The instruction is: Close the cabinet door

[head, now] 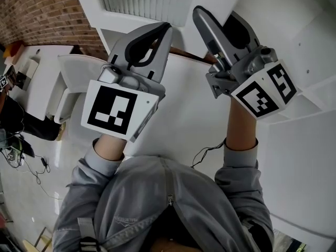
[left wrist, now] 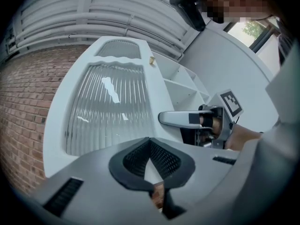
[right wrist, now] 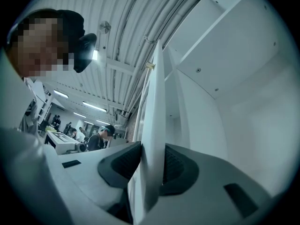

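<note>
Cabinet door point(right wrist: 154, 121) edge is clamped in the right gripper point(right wrist: 151, 158), pads pressing on both faces, with the door running up and away from the jaws. To its left, the left gripper point(left wrist: 150, 142) has its jaws closed tip to tip with nothing in them. It points at the door's ribbed glass panel point(left wrist: 108, 111) just beyond; can't tell if it touches. Door stands open, swung out left of the white cabinet shelves point(left wrist: 185, 86). Brick wall point(left wrist: 23, 111) is at far left.
</note>
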The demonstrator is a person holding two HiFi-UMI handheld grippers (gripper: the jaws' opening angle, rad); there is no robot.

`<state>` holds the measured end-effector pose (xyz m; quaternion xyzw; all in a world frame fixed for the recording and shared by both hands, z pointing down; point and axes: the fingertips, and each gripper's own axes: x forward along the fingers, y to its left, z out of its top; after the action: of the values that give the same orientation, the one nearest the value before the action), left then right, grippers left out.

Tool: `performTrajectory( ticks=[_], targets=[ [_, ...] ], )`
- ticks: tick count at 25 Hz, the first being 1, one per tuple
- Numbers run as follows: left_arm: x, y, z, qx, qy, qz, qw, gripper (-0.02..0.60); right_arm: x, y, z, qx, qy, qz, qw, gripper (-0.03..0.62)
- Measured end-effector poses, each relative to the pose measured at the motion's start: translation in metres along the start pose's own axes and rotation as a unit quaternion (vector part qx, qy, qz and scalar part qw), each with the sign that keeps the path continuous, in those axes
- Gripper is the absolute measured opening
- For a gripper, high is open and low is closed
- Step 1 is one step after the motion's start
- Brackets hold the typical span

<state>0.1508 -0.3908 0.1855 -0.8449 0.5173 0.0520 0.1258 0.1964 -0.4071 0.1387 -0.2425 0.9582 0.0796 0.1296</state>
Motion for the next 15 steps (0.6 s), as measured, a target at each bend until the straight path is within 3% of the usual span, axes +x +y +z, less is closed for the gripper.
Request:
performTrajectory(
  ticks=[15],
  targets=[
    [0.029, -0.007, -0.012, -0.006, 0.003, -0.032, 0.9995, 0.006, 0.0, -0.015, -0.001, 0.006, 0.002, 0.009, 1.0, 0.137]
  ],
)
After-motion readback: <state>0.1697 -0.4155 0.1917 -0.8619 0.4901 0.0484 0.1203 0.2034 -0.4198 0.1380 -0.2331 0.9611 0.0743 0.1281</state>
